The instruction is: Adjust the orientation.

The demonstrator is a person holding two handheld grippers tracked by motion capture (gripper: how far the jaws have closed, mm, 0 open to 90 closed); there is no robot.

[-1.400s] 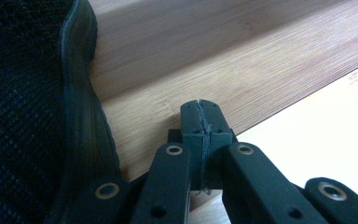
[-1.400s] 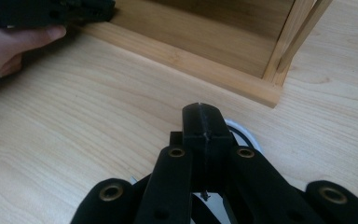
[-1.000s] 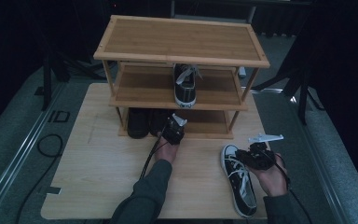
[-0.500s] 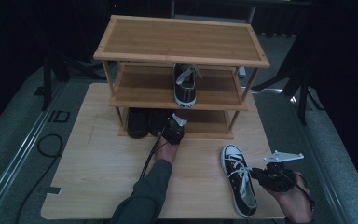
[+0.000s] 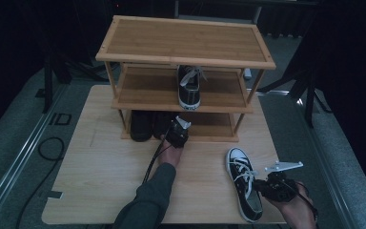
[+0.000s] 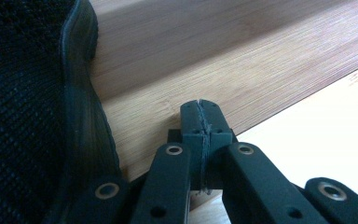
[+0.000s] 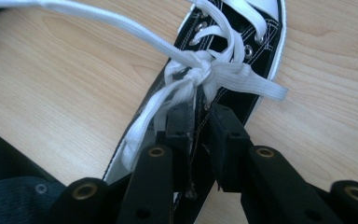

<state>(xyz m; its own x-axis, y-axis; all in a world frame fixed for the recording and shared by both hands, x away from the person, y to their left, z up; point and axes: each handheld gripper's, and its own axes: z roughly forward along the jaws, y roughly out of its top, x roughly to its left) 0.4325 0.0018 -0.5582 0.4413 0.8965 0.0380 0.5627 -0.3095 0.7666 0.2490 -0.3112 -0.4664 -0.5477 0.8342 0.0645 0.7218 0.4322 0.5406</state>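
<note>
The right claw (image 7: 198,122) hangs over the black sneaker (image 5: 244,187) lying on the counter (image 5: 100,176) at the person's right; its jaws have just been opening, slightly parted around the shoe's edge by the white laces (image 7: 205,74). The left claw (image 6: 200,122) is fully closed and empty, resting at the rack's bottom shelf (image 6: 242,70) beside a black shoe (image 6: 23,102).

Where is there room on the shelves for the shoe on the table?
The wooden three-tier shoe rack has a bare top board. The middle shelf is free either side of the black-and-white sneaker standing there. The bottom shelf's left is crowded by dark shoes and the left tongs; its right is bare.
</note>
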